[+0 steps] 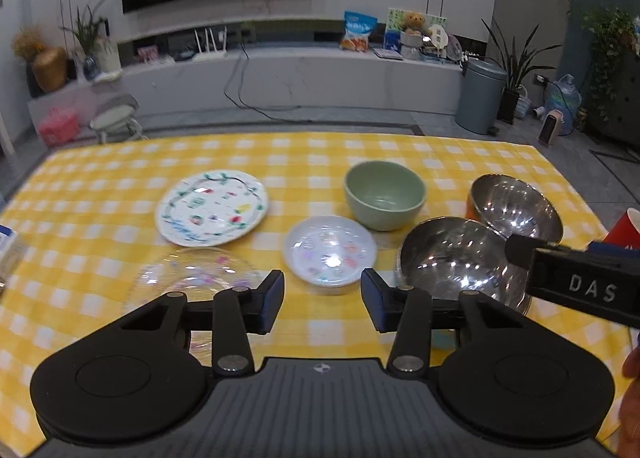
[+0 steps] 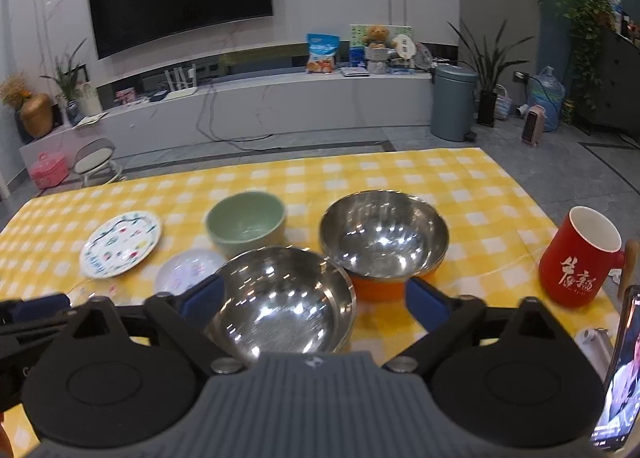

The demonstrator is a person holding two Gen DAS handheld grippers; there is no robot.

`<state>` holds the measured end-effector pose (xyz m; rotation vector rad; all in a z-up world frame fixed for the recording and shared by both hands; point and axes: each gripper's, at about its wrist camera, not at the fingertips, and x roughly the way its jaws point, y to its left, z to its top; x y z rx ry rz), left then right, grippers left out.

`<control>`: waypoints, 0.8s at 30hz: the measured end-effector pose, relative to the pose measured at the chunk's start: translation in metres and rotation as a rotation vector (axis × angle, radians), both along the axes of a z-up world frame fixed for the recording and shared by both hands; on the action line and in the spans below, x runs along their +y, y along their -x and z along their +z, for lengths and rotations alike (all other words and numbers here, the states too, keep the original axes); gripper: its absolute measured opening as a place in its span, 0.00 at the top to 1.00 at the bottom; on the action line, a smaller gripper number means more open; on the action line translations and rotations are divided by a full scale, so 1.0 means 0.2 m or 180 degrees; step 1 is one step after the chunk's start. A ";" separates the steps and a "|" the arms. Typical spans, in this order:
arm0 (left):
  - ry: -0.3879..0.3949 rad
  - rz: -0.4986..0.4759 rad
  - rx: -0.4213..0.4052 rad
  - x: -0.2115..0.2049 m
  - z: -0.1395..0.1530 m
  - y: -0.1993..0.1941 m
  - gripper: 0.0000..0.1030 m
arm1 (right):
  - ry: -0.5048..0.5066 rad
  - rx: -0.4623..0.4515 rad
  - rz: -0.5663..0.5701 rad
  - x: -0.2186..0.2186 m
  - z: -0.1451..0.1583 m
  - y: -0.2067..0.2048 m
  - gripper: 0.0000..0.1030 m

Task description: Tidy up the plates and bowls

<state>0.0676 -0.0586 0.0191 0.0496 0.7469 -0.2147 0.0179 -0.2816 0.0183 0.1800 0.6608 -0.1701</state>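
On the yellow checked table [image 1: 312, 153] lie a large patterned plate [image 1: 211, 207], a small white plate [image 1: 330, 250], a clear glass plate [image 1: 192, 278], a green bowl [image 1: 384, 193] and two steel bowls [image 1: 460, 258] [image 1: 516, 205]. My left gripper [image 1: 322, 300] is open and empty, above the near edge of the small plate. My right gripper [image 2: 312, 302] is open, its fingers [image 2: 430, 308] on either side of the near steel bowl [image 2: 280, 302]. The far steel bowl [image 2: 384, 238] has an orange base. The green bowl [image 2: 246, 219] and both plates [image 2: 120, 244] [image 2: 188, 270] lie to the left.
A red mug [image 2: 580, 258] stands at the right of the table, with a phone [image 2: 620, 370] at the right edge. The right gripper's finger [image 1: 520, 250] shows in the left wrist view. A white box [image 1: 8, 246] lies at the table's left edge.
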 end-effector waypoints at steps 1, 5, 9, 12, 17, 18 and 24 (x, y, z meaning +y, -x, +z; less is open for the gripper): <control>-0.0021 -0.0020 0.0007 -0.02 -0.01 -0.02 0.48 | -0.0064 0.0012 -0.0028 -0.02 -0.02 -0.01 0.19; -0.0049 -0.0128 0.0008 -0.09 -0.05 -0.06 0.48 | -0.0287 0.0107 -0.0150 -0.08 -0.10 -0.04 0.30; 0.0109 -0.0134 0.0155 -0.11 -0.10 -0.10 0.48 | -0.0482 0.0171 -0.0162 -0.11 -0.15 -0.08 0.34; 0.0215 -0.0149 0.0272 -0.12 -0.14 -0.13 0.48 | -0.0542 0.0201 -0.0170 -0.10 -0.18 -0.10 0.39; 0.0384 -0.0192 0.0352 -0.13 -0.18 -0.16 0.49 | -0.0691 0.0293 -0.0144 -0.11 -0.23 -0.13 0.48; 0.0411 -0.0203 0.0355 -0.13 -0.19 -0.16 0.50 | -0.0741 0.0311 -0.0135 -0.12 -0.24 -0.13 0.50; 0.0514 -0.0251 0.0435 -0.17 -0.21 -0.18 0.69 | -0.0738 0.0339 -0.0200 -0.12 -0.26 -0.14 0.60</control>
